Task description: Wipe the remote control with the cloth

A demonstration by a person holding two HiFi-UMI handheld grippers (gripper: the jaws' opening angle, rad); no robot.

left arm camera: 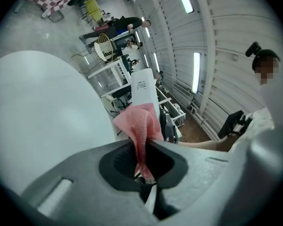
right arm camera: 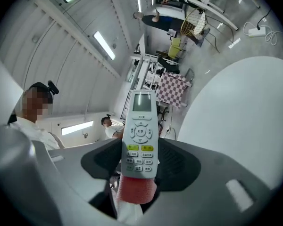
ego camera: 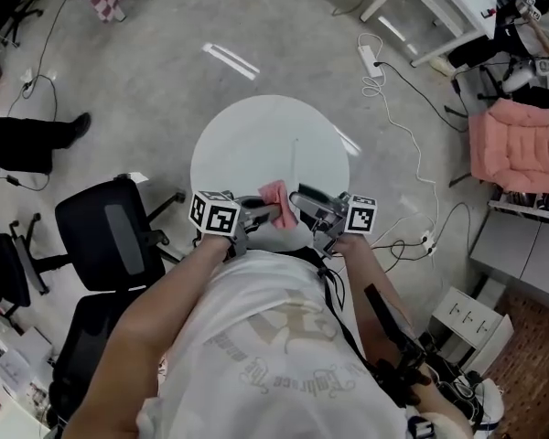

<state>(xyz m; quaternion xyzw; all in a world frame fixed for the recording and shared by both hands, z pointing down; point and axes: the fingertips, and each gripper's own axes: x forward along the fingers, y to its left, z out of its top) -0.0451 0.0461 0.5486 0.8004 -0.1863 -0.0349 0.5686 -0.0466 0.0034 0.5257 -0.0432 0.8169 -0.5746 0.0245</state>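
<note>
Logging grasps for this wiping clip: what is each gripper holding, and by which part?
The left gripper pinches the pink cloth at a bunched end. The right gripper clamps the remote control by its lower button end, screen end free.

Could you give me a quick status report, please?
Left gripper shut on pink cloth. Right gripper shut on remote control, above white table. Nothing in the way.

**No print I can read**

The remote [right arm camera: 140, 134] I hold has print on its buttons [right arm camera: 140, 132], too small to read. The label [left arm camera: 141, 85] on its back is blurred. The shirt [ego camera: 284, 337] lettering, at 6 o'clock in the head view, is illegible.
</note>
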